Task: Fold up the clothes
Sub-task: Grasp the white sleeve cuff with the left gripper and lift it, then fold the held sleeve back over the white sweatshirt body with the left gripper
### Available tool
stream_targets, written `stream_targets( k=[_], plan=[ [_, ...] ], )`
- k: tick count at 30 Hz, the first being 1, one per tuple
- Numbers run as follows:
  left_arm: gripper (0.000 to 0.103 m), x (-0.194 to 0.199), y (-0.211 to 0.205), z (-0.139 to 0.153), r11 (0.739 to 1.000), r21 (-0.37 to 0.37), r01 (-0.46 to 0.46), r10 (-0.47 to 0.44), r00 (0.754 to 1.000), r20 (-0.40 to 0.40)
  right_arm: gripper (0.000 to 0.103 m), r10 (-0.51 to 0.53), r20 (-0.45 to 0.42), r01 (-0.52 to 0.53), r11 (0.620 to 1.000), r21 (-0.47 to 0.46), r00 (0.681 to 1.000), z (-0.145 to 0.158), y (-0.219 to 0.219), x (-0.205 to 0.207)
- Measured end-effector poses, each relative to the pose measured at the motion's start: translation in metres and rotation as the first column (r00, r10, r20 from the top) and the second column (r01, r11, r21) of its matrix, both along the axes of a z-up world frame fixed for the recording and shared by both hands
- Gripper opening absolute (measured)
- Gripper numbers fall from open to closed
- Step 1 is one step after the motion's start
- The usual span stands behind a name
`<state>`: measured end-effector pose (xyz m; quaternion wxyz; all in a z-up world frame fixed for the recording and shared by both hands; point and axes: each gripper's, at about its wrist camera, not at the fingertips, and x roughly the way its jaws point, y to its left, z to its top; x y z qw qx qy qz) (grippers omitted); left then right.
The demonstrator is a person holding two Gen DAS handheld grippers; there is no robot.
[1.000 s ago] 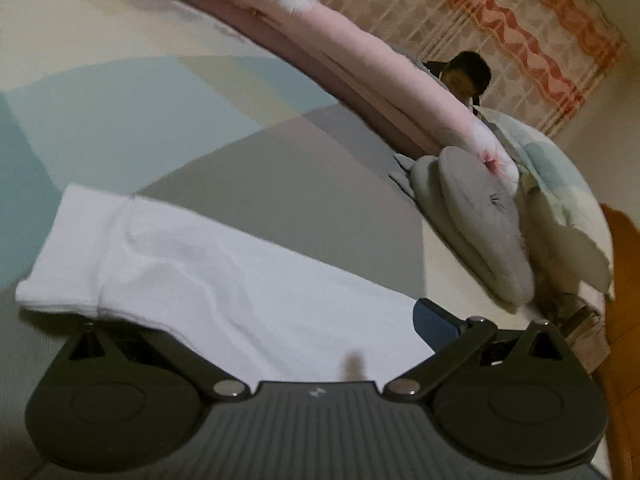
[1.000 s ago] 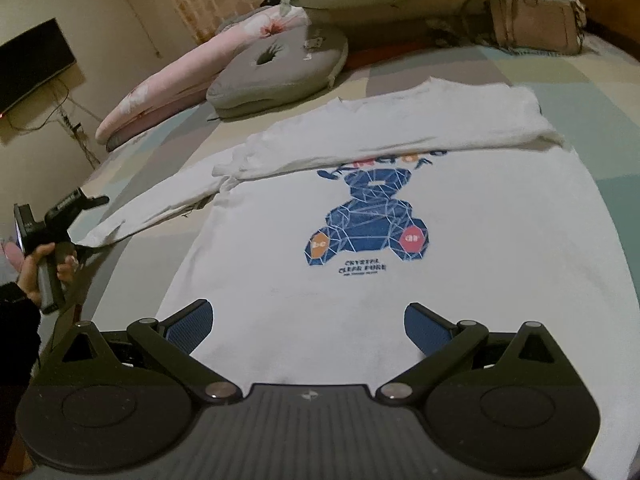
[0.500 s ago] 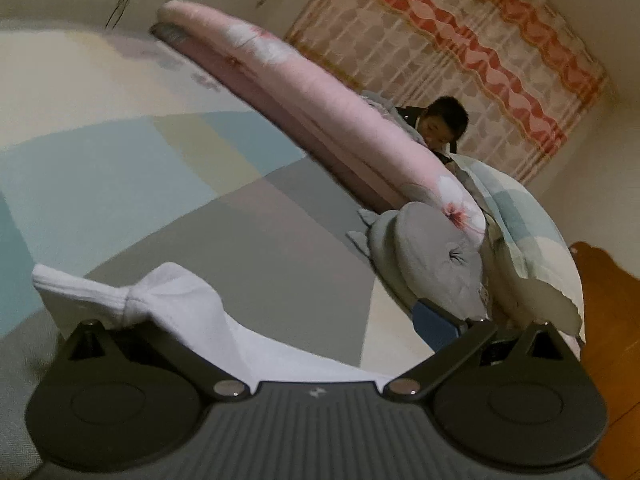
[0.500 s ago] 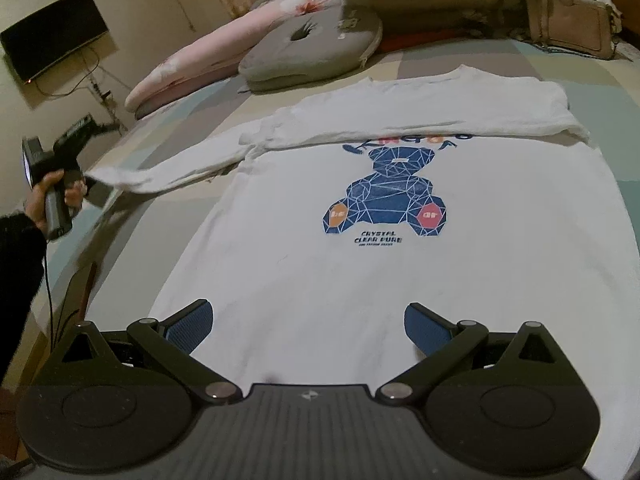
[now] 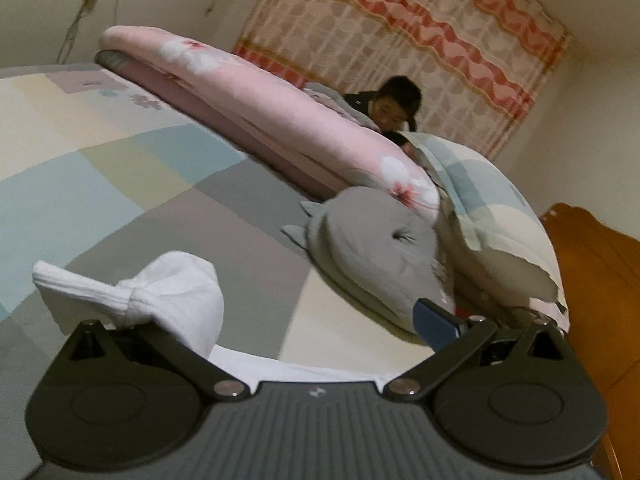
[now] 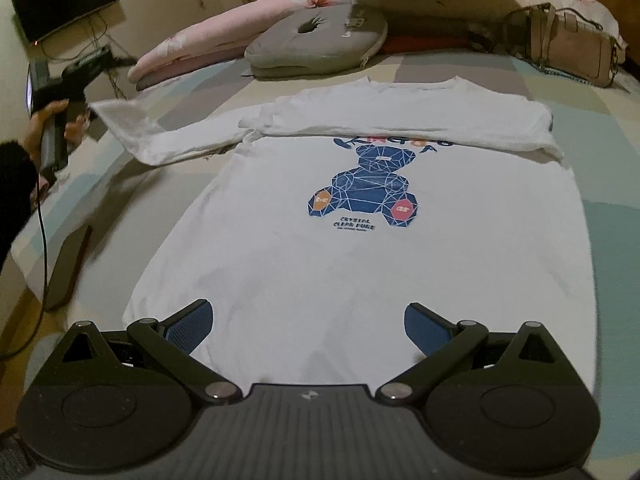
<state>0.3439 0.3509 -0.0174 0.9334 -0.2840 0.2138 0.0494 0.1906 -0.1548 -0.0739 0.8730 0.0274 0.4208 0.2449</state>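
A: Where is the white long-sleeved shirt with a blue geometric bear print point(image 6: 360, 216) located?

B: It is laid flat, print upward, on the patchwork bed cover of pale blue, grey and cream squares point(image 6: 600, 136). Its hem is seen just ahead of the right gripper point(image 6: 308, 322). One sleeve is folded across the chest, above the print.

A: What is the condition of the right gripper?

B: Its blue-padded fingers point(image 6: 188, 326) are spread wide; nothing is held between them.

A: And the left gripper point(image 5: 280, 320)?

B: The ribbed white cuff of the other sleeve point(image 5: 132, 300) is bunched at its left finger, which is hidden by the cloth. The right finger is seen well apart. In the right wrist view, that sleeve is seen lifted off the bed toward the left gripper point(image 6: 60, 84), held in a hand point(image 6: 48, 120). Whether the cloth is clamped cannot be told.
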Motion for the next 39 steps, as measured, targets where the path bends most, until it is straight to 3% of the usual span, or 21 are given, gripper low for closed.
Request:
stream_targets(
  k=[21,39],
  plan=[
    [0.102,0.041,-0.098,0.059,0.993,0.011,0.114,-0.114,0.993,-0.029,0.103,0.018,-0.004,-0.018,1.0,-0.004,1.0,0.002,-0.037,-0.032],
    [0.102,0.096,-0.226,0.088,0.963,0.092,0.254,-0.25,0.967,-0.053,0.103,-0.046,-0.002,0.046,0.998,0.052,0.999,-0.005,-0.079,-0.04]
  ],
)
